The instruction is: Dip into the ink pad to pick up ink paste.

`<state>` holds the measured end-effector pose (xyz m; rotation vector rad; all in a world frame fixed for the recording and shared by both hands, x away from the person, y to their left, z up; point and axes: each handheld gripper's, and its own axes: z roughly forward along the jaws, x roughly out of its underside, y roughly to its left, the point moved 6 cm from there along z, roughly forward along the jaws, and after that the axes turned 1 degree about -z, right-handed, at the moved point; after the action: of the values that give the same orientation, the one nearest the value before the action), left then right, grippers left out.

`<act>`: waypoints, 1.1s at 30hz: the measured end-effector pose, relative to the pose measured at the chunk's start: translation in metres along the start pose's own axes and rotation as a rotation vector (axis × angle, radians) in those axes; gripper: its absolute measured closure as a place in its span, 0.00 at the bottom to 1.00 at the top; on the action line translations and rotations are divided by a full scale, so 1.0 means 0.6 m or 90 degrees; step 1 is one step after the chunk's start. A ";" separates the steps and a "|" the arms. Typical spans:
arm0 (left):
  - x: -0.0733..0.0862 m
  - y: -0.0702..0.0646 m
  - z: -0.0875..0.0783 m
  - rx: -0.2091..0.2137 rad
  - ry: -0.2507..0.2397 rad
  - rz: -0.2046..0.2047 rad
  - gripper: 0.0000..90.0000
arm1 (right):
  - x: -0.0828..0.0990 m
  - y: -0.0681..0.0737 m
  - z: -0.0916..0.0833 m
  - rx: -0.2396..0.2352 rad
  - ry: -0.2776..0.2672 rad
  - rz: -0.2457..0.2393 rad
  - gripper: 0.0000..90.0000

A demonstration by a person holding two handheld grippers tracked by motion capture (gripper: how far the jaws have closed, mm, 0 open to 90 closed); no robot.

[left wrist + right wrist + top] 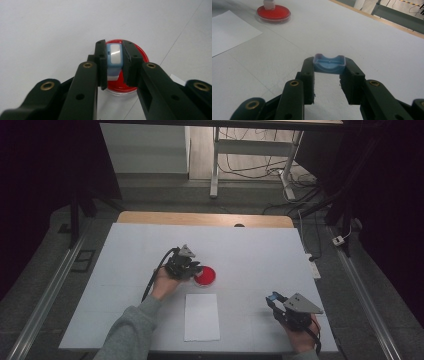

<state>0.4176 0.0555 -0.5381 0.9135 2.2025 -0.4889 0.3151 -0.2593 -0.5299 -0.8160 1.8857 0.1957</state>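
White table (125,270) carries a sheet of paper (201,316) near the person's edge and a red dish (207,276) just beyond it. The left gripper (114,62) is clamped on a small blue-and-white stamp (114,56), pointed down so the stamp's lower end sits on or just over the red dish (likely inking it; contact cannot be confirmed). The right gripper (329,65) is clamped on a blue cap (329,63), parked well apart to the right, probably to keep it clear of the work. The stamp sits squarely between the left jaws; the cap is pinched at the tips of the right jaws.
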 end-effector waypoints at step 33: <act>-0.017 -0.008 -0.026 0.007 -0.041 0.003 0.85 | 0.000 0.000 -0.001 0.000 -0.001 0.000 0.72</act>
<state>0.4120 0.0565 -0.5196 0.8969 2.1404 -0.5211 0.3150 -0.2595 -0.5296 -0.8164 1.8845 0.1968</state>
